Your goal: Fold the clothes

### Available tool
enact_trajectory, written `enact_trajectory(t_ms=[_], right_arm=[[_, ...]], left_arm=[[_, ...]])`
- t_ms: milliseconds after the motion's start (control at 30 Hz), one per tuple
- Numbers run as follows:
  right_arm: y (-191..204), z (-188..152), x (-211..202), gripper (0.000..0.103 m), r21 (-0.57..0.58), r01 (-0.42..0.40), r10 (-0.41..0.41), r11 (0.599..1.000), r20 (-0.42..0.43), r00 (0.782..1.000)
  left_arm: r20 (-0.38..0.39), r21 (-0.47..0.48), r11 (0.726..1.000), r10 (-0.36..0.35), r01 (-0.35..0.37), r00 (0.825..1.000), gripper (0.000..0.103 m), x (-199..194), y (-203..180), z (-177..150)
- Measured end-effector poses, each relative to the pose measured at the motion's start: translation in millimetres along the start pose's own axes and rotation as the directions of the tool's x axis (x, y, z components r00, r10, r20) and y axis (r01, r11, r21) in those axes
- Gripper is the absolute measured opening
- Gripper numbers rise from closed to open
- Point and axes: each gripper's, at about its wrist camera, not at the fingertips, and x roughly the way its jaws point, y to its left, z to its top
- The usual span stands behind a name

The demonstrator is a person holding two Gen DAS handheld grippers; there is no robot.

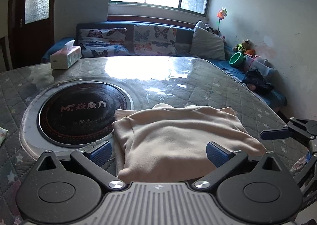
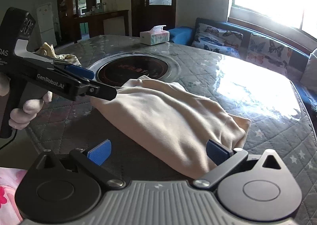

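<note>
Cream garment (image 1: pixel 178 137) lies on the desk (image 1: pixel 198 78), already folded to a compact rectangle, its far-left corner overlapping the rim of the round cooktop (image 1: pixel 79 112) set in the desk. From the right wrist view it's the same: folded bundle just this side of the cooktop, one corner on it.

Left tool (image 1: pixel 158 152): jaws wide, nothing held, blue pads (image 1: pixel 100 152) straddling the near edge of the garment, cloth between them but not pinched. Right tool (image 2: pixel 158 151): also wide, empty, sitting at the garment's other near corner; right pad close against the cloth, contact unclear.

Tissue box (image 1: pixel 65 57) is well beyond the cooktop, out of the way. A yellowish crumpled cloth (image 2: pixel 59 52) sits left of the cooktop in the right wrist view, likely another item to fold.

Judgement: late stage of folding this piece. Either one final fold in half or a tidy/square-up. The top layer is puffy and wrinkled near both tools.

Next move needs: both tools closing on the near edge, all layers pinched together, then lifted evenly toward the cooktop side. Risk: grabbing the top layer only would peel the fold open.
</note>
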Motion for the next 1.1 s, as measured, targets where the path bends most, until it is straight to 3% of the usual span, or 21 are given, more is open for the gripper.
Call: enact_trajectory(t_ms=[467,1100], right_arm=[[12,-13,-13,0.103,-0.001,0.070,-0.070,0.998,0.016,0.997],[25,2,5,0.103,-0.094,0.039,-0.036,0.995,0.027,0.999]], left_arm=[[-0.018,-0.010,0.999,0.039,-0.040,0.999,0.103,-8,-9,-13],[-0.069,-0.055,0.994,0.090,-0.094,0.993,0.103,1,12,-11]])
